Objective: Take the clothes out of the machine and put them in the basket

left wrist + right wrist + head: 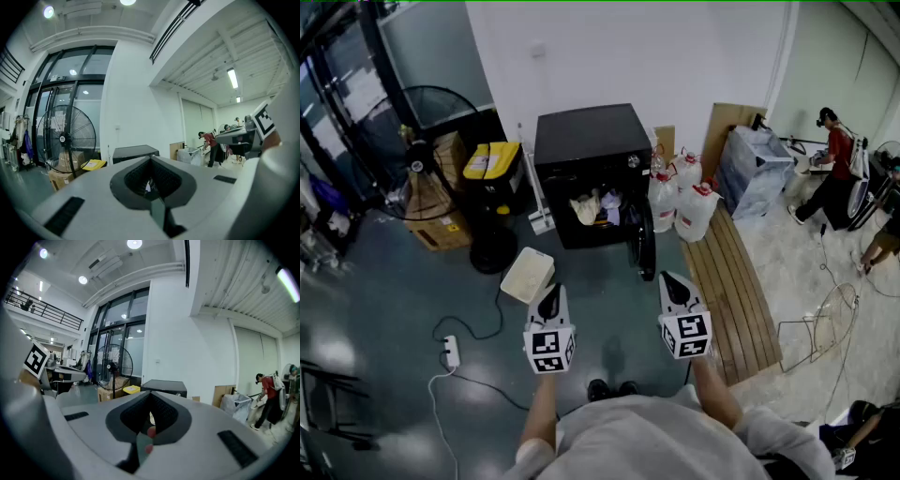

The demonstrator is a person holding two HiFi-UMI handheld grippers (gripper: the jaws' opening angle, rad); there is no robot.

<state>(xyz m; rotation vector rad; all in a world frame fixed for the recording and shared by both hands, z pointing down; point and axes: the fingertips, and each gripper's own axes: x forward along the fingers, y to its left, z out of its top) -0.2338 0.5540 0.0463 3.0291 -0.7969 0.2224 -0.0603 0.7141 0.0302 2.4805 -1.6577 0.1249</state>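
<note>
The black washing machine (591,155) stands against the far wall with its door (645,246) swung open to the right. Light-coloured clothes (598,208) show in its drum. A cream basket (528,275) lies on the floor to the front left of the machine. My left gripper (550,298) and right gripper (673,284) hover side by side in front of the machine, well short of it, both shut and empty. The machine also shows ahead in the left gripper view (135,152) and in the right gripper view (164,386).
A large floor fan (441,122), a cardboard box (439,220) and a yellow-lidded crate (490,161) stand left of the machine. Water jugs (694,211) and a wooden slatted board (736,291) are on its right. A power strip with cable (450,350) lies at front left. People (834,169) work at far right.
</note>
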